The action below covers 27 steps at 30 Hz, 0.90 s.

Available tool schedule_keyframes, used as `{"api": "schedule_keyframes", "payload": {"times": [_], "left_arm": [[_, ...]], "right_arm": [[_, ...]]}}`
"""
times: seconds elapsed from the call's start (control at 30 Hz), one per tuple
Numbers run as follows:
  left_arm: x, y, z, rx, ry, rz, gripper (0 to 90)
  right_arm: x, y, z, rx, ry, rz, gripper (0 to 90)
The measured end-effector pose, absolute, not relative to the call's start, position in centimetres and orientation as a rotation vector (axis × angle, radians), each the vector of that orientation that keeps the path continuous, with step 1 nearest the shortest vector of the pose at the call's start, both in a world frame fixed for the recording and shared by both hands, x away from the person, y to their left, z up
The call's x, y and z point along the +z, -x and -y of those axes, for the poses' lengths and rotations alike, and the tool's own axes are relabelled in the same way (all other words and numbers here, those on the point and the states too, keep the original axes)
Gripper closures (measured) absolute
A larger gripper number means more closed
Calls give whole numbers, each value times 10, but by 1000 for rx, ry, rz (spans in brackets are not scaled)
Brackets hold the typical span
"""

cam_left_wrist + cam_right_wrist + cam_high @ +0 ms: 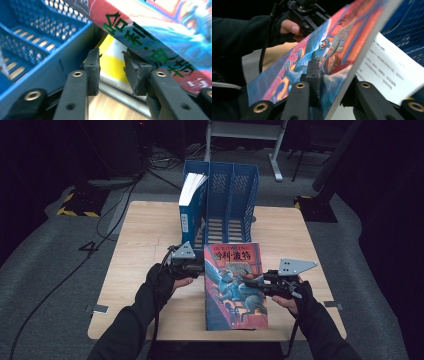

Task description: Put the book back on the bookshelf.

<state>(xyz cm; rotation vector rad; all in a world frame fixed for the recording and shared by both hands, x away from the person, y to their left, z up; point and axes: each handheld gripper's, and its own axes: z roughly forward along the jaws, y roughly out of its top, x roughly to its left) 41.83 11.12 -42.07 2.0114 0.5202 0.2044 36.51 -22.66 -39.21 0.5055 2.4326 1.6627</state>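
A paperback book [235, 285] with a red and blue illustrated cover is lifted off the table [150, 235], tilted. My right gripper [252, 282] is shut on its right edge, one jaw on the cover [312, 57] and the other under the pages. My left gripper [197, 267] is at the book's left, spine side. In the left gripper view its jaws [111, 67] stand apart with nothing between the pads, and the red spine [150, 42] with green characters lies over the right jaw.
A blue file rack [230, 195] with three slots stands at the table's far middle, a thick blue book [192, 202] upright in its left slot. Beneath the lifted book lies a yellow and white printed item [110, 50], its white page [387, 70] close to the rack.
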Motion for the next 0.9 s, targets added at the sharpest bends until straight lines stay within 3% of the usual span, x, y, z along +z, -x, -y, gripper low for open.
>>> {"api": "schedule_keyframes", "payload": {"times": [0.3, 0.9], "left_arm": [[-401, -417, -110, 209, -1978, -509, 883], [-345, -419, -110, 272, -1899, -416, 899]], "right_arm": [[-384, -366, 225, 1651, -497, -2345, 809], [-387, -371, 225, 1711, -434, -2182, 806]]}}
